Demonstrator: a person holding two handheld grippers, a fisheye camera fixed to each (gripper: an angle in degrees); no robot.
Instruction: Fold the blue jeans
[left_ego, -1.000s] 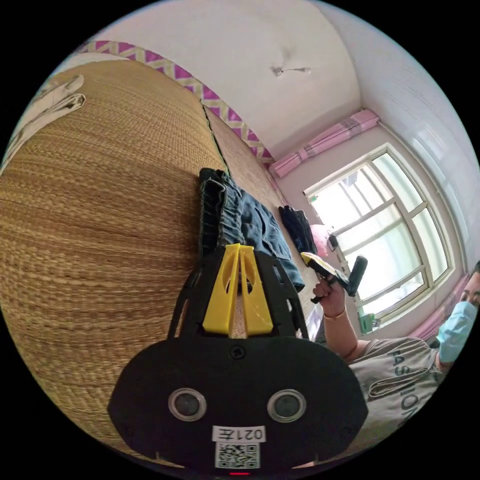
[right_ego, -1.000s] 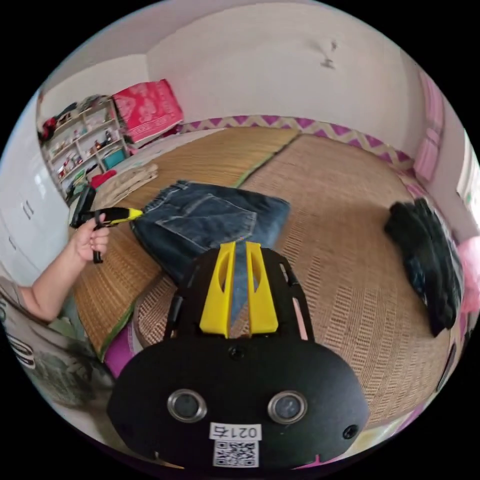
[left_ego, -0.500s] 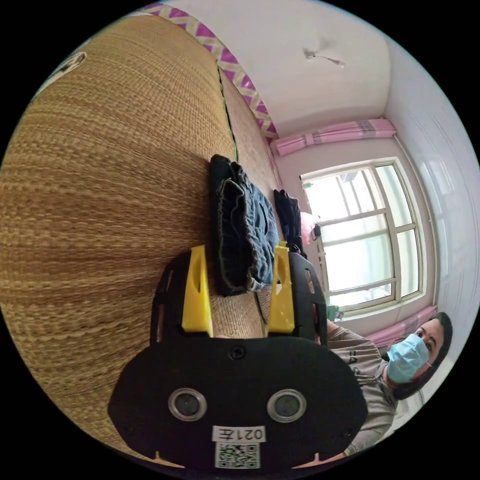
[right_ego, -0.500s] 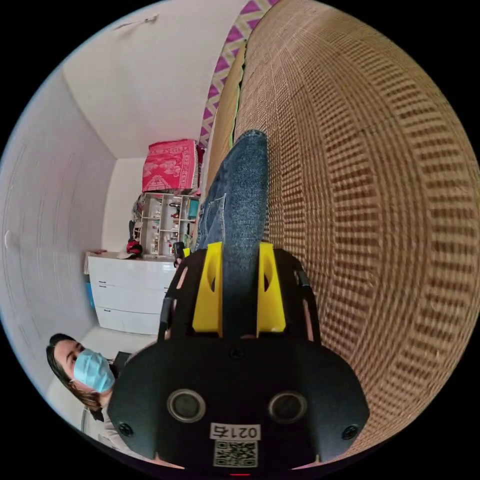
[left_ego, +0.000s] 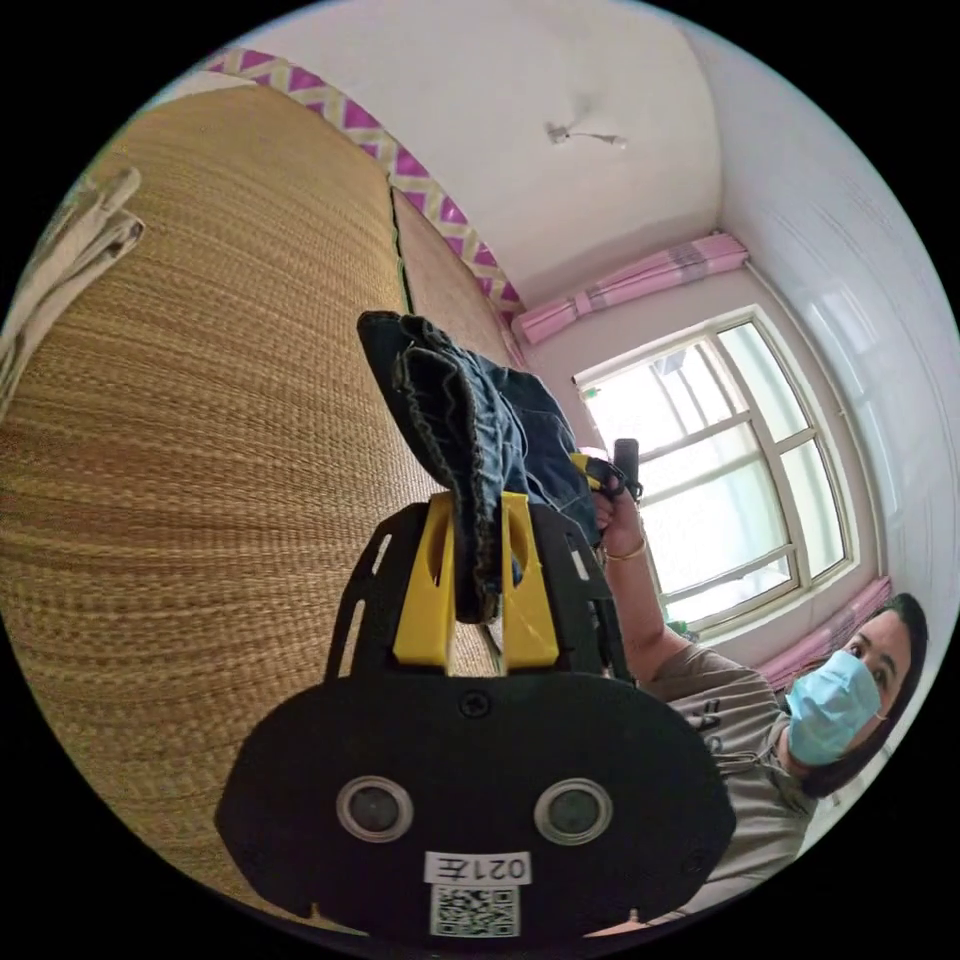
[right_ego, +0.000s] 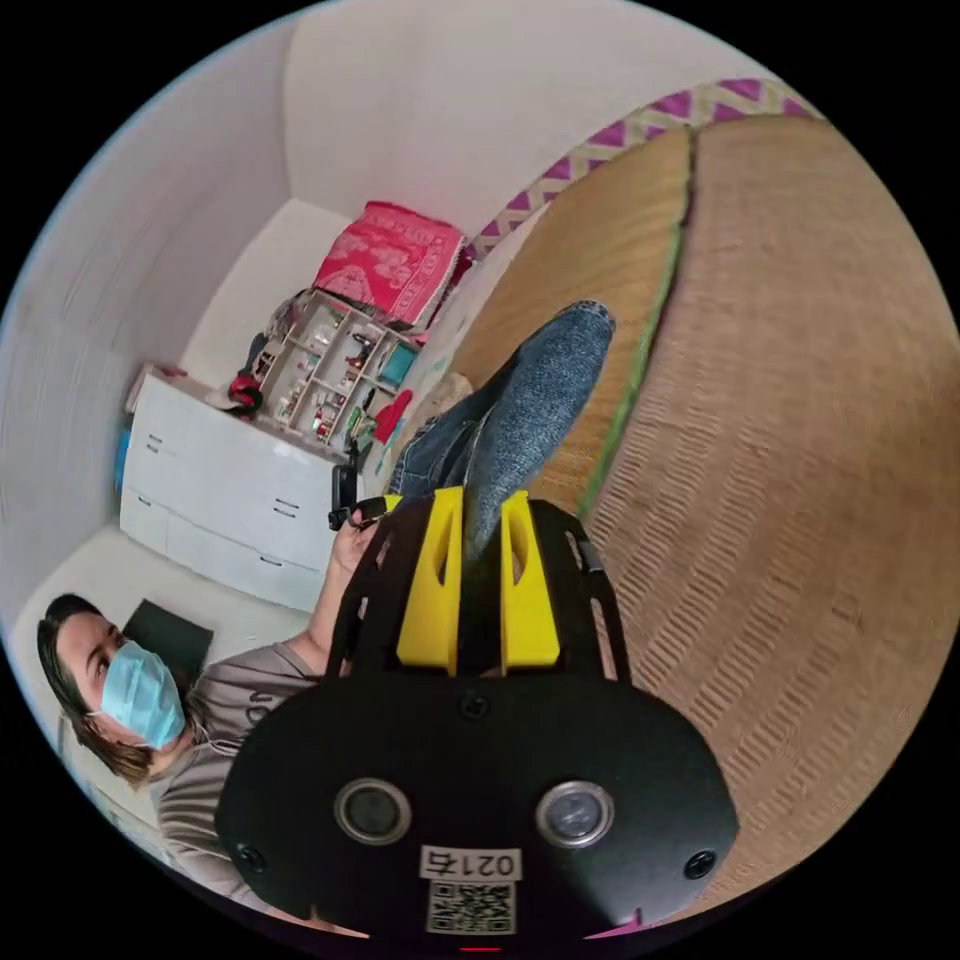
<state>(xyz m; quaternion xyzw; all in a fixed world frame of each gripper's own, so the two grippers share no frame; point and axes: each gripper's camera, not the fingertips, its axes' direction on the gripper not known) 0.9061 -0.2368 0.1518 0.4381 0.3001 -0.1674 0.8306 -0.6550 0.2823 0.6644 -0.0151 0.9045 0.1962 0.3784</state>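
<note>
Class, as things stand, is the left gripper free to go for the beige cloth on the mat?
Probably not: the left gripper is shut on the jeans, so it must let go first. The mat toward the beige cloth looks bare.

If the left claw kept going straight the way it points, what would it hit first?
The blue jeans: the left claw is already shut on their edge. Beyond the denim lies the woven mat, though depth is hard to judge.

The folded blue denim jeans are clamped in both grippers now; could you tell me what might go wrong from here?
1. The left gripper pinches only the bunched edge of the folded blue denim jeans, so layers may slip out.
2. The right gripper holds a narrow fold, and the free end could flop open over the woven straw mat.
</note>
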